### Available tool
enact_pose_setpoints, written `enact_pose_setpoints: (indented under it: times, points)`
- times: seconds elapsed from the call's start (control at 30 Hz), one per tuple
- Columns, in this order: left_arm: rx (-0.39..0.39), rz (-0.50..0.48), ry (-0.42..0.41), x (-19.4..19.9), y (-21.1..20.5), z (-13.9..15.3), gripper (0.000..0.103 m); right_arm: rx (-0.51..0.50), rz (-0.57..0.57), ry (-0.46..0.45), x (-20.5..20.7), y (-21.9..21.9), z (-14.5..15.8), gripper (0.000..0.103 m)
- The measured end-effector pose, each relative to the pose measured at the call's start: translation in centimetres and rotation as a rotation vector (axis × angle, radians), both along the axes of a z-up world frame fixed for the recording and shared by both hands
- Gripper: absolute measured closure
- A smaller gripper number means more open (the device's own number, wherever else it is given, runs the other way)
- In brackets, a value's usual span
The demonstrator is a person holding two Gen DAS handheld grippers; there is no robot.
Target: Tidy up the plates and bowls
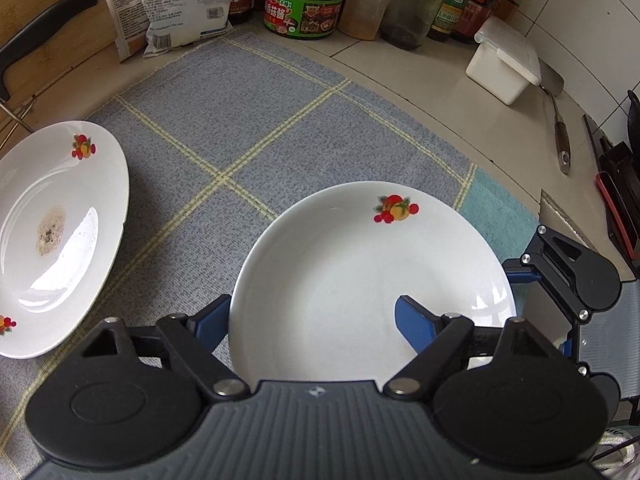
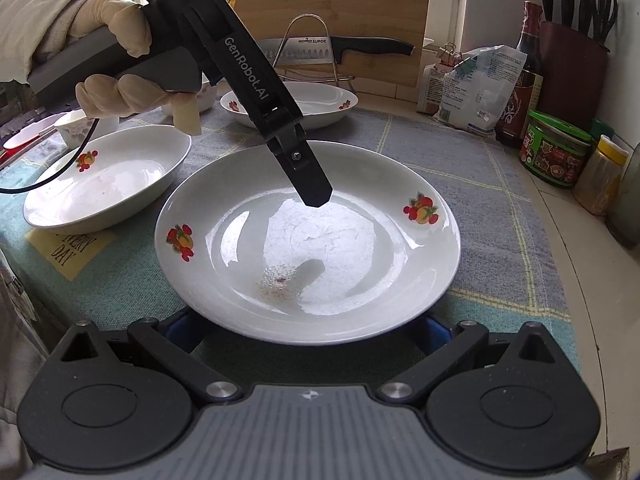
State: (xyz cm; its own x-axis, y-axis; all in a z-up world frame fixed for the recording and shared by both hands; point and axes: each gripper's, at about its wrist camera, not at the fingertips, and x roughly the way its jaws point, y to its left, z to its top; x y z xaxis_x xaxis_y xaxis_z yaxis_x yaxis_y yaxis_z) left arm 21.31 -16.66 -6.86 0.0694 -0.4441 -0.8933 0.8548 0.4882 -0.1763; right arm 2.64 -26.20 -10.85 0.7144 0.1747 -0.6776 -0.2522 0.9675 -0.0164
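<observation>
Kitchen counter [image 1: 400,52], tiled, backed by a tiled wall and covered in the work area by a blue-grey checked cloth [image 1: 240,140]. Along the back stand a green-lidded jar [image 1: 304,2], bottles, printed packets [image 1: 180,4] and a white lidded box [image 1: 504,64]. In the right wrist view a knife [image 2: 340,50] sits on a wire rack before an upright cutting board [image 2: 340,8]. The large plate [image 2: 308,240], white with fruit motifs, lies on the cloth at the centre of that view and bears brownish specks in its well. The right tongs [image 2: 306,328] sit at its 6 o'clock edge, spread wide, both blue fingertips hidden beneath the near rim; contact with the plate cannot be determined. A gloved hand [image 2: 116,40] at 10 o'clock holds the left tool, which slants down over the plate well. In the left wrist view the left tongs [image 1: 314,320] are partly spread and pinch nothing. One blue finger [image 1: 212,324] stands just outside the plate's rim at 8 o'clock, the other above the plate's inside at 5 o'clock, so the rim lies between them. A second plate [image 1: 60,240], soiled at its centre, rests at 9 o'clock in that view, apart from the large plate. A shallow dish [image 2: 108,184] lies at 10 o'clock of the large plate in the right wrist view.
</observation>
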Motion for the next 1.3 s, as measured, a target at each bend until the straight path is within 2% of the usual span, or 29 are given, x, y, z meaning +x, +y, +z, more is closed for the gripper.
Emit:
enact_pose_setpoints:
  times: [0.6,1.3]
  points:
    - [0.038,-0.033,0.033,0.6,-1.0,-0.7,0.019,0.009,0.053,0.028,0.7,-0.4,0.2,0.0]
    - [-0.001,-0.017,0.012,0.6,-1.0,0.8,0.018,-0.034,0.069,0.064,1.6,-0.7,1.5,0.0]
